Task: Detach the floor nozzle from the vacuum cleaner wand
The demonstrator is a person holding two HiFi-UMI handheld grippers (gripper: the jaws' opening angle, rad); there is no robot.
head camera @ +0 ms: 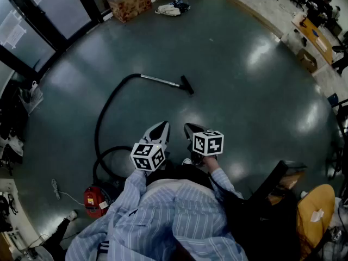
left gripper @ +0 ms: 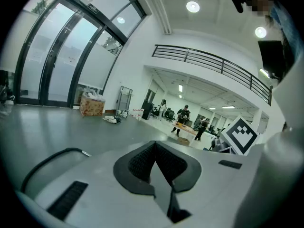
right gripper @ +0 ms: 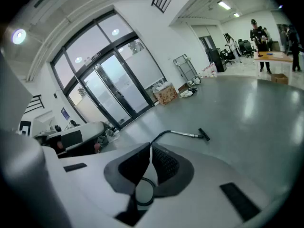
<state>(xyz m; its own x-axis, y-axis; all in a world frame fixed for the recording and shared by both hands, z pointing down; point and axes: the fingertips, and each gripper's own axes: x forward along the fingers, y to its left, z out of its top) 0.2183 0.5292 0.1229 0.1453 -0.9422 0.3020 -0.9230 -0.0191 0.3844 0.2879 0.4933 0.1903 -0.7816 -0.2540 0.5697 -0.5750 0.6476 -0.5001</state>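
The vacuum lies on the grey floor ahead of me. Its red body (head camera: 93,200) is at the lower left, and a black hose (head camera: 103,118) curves up to the metal wand (head camera: 160,81). The black floor nozzle (head camera: 187,85) sits on the wand's far end. In the right gripper view the wand (right gripper: 183,133) and nozzle (right gripper: 204,135) lie well beyond the jaws. My left gripper (head camera: 161,126) and right gripper (head camera: 189,128) hover side by side near my body, short of the nozzle. Both are shut with nothing between the jaws. The left gripper (left gripper: 155,144) view shows only the hose (left gripper: 52,158).
A cardboard box (head camera: 129,3) and a pile of cloth (head camera: 171,8) sit by the far wall. Glass doors (head camera: 32,15) line the left side. A white cable (head camera: 57,189) lies near the vacuum body. A black stand (head camera: 272,184) and yellow object (head camera: 318,211) are at my right.
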